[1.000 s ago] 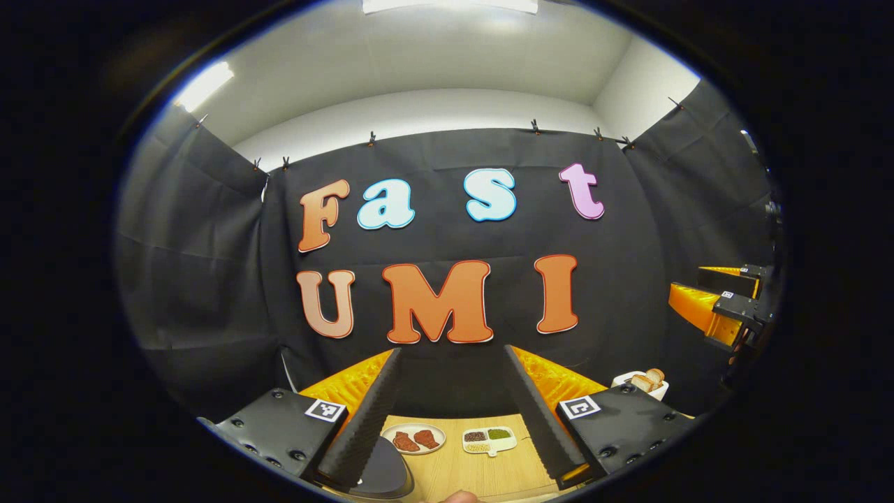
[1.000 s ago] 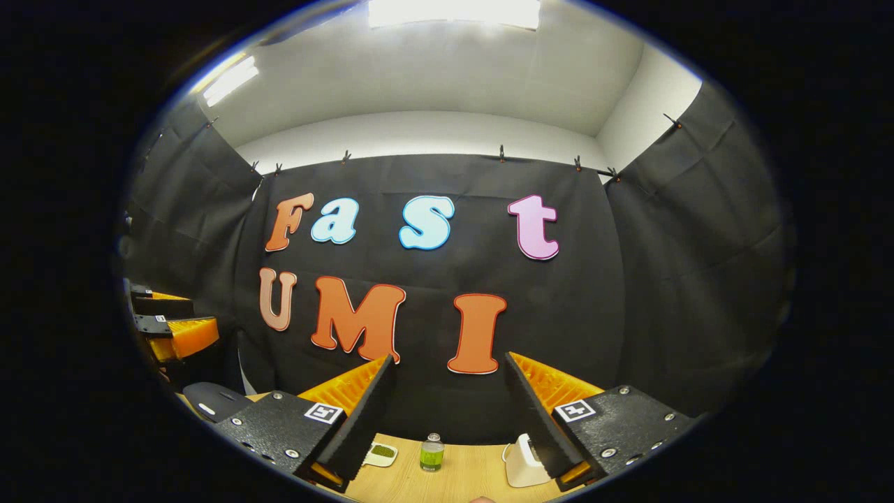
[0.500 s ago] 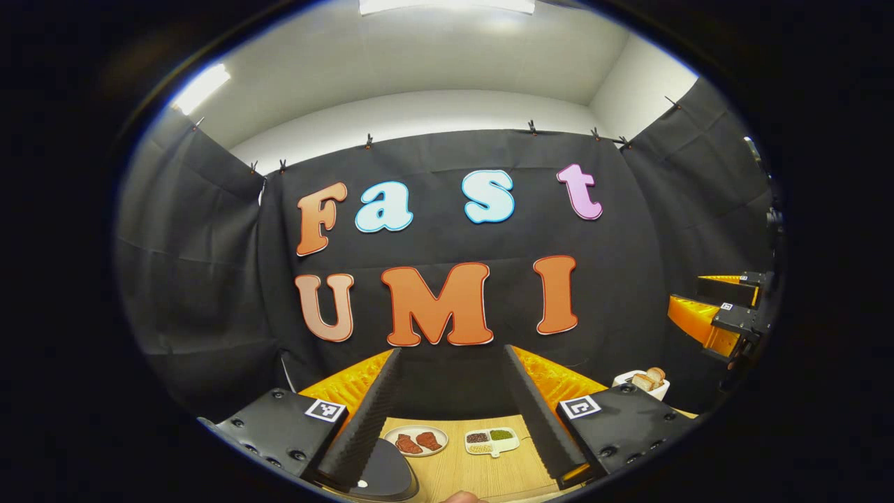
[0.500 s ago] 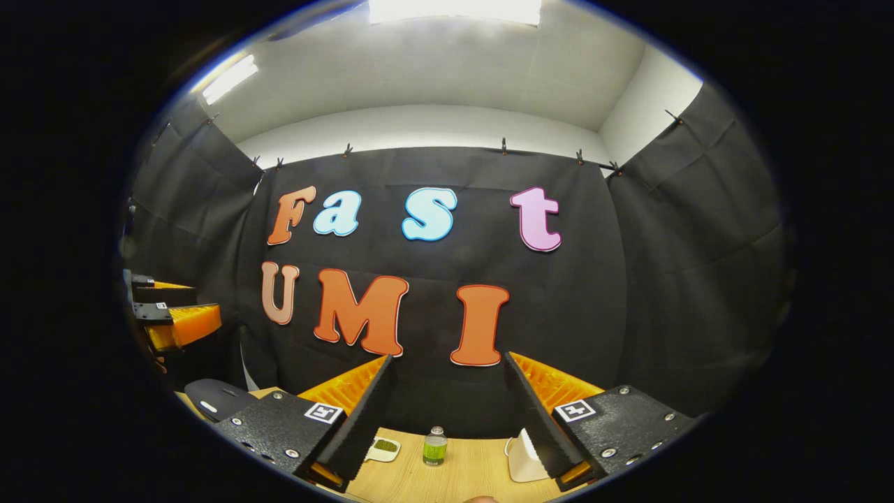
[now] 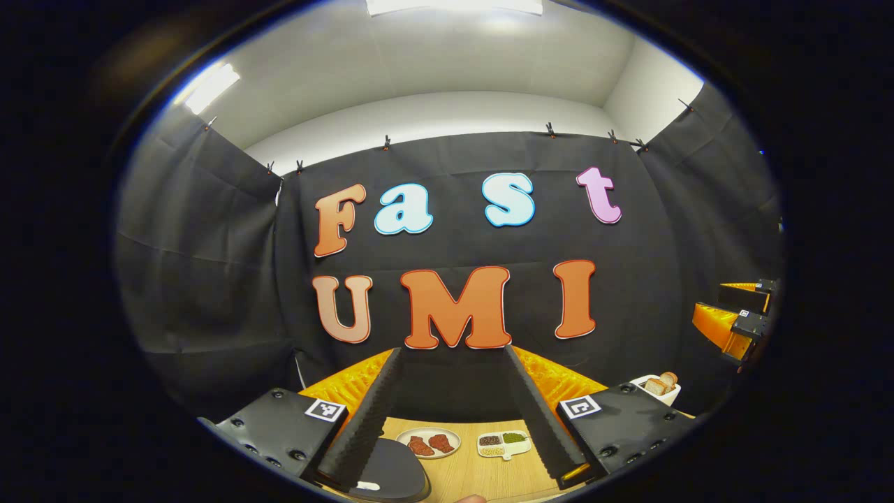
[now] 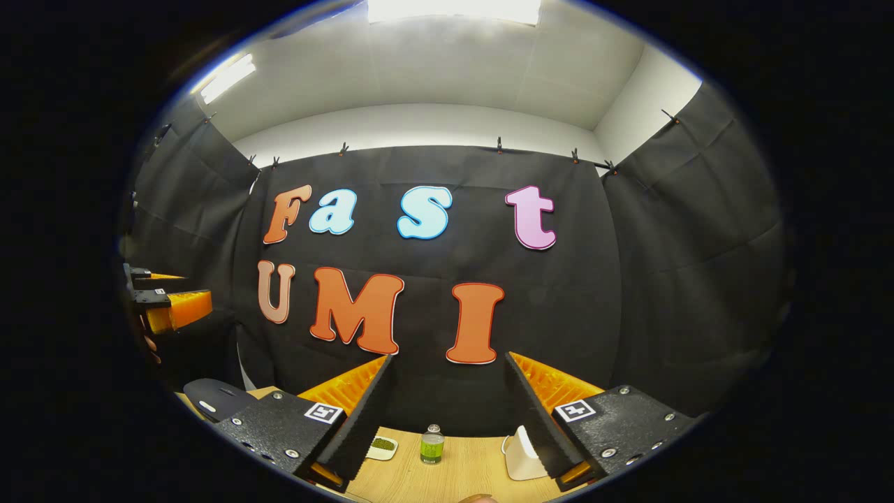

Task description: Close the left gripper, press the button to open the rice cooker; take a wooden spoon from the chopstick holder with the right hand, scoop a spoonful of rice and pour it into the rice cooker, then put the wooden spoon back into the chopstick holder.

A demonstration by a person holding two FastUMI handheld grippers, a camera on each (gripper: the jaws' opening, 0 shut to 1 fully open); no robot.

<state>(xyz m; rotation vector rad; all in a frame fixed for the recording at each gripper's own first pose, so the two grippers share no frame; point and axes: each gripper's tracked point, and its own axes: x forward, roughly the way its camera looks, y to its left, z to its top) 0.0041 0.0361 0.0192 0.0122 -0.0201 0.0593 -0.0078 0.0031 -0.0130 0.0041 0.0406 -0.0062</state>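
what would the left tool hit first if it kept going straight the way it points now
The left tool, open, aims level over the wooden table at the black cloth wall. Nothing stands between its fingers, so probably the wall comes first. The round plate of reddish food lies below that line, though depth is unclear.

Bright ceiling glare, fisheye-warped edges

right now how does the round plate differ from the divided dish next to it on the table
The round plate is one open circle holding two reddish-brown pieces; the divided dish is oblong, split into compartments with dark, green and pale fillings. The round plate lies nearer the dark rice cooker lid; the divided dish lies nearer the left claw's right finger. Both are pale, shallow, and flat on the wooden table, apart from each other.
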